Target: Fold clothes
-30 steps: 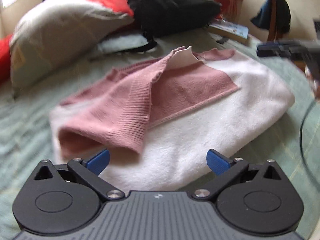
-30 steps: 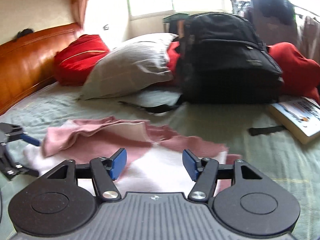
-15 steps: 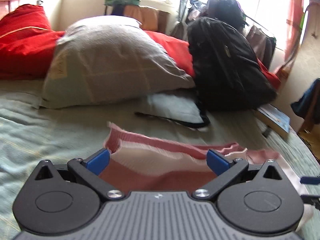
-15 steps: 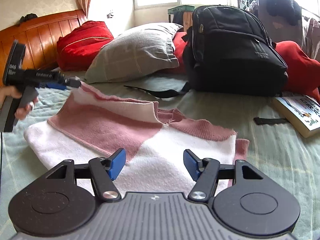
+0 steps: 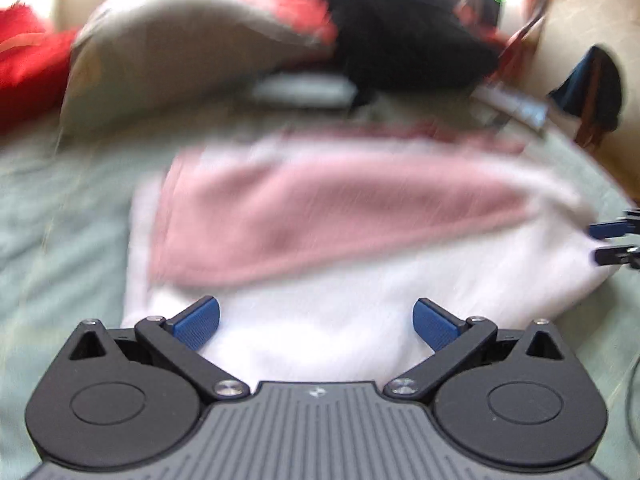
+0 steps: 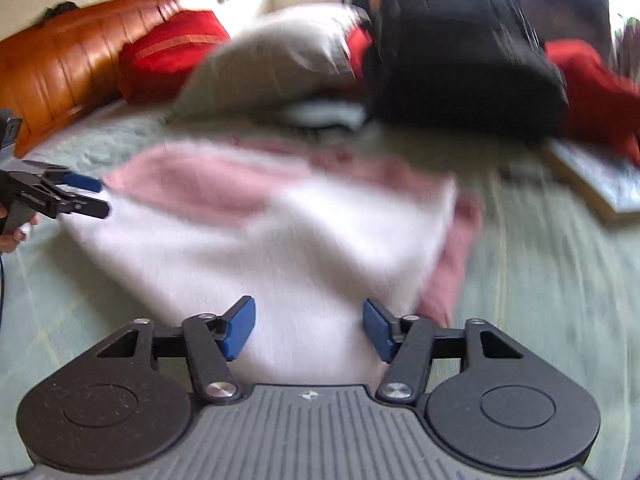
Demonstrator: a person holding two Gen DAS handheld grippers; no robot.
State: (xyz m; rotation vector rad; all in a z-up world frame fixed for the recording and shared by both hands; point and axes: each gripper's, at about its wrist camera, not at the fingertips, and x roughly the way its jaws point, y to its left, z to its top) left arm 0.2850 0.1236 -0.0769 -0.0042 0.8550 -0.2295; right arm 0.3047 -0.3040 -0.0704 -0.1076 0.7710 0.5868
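Note:
A pink and white sweater [image 5: 340,216] lies folded on the pale green bedspread [image 5: 60,248]; both views are blurred by motion. My left gripper [image 5: 316,320] hovers open over the sweater's white near edge, and its pads press on nothing. It also shows at the sweater's left corner as the left gripper [image 6: 86,196], held by a hand. My right gripper [image 6: 308,328] is closing its jaws with the white edge of the sweater [image 6: 280,240] between them, the pads still apart from the cloth. Its tips show at the far side as the right gripper [image 5: 612,240].
Behind the sweater lie a grey pillow [image 6: 280,60], a red pillow [image 6: 172,52] and a black backpack [image 6: 460,68]. A book [image 6: 600,180] lies at the right on the bed. A wooden headboard [image 6: 60,64] runs along the left. A chair with dark clothing [image 5: 592,84] stands beside the bed.
The left gripper has swung from the sweater's far pink edge to over its white near edge. The right gripper has come closer to the sweater and its jaws have narrowed.

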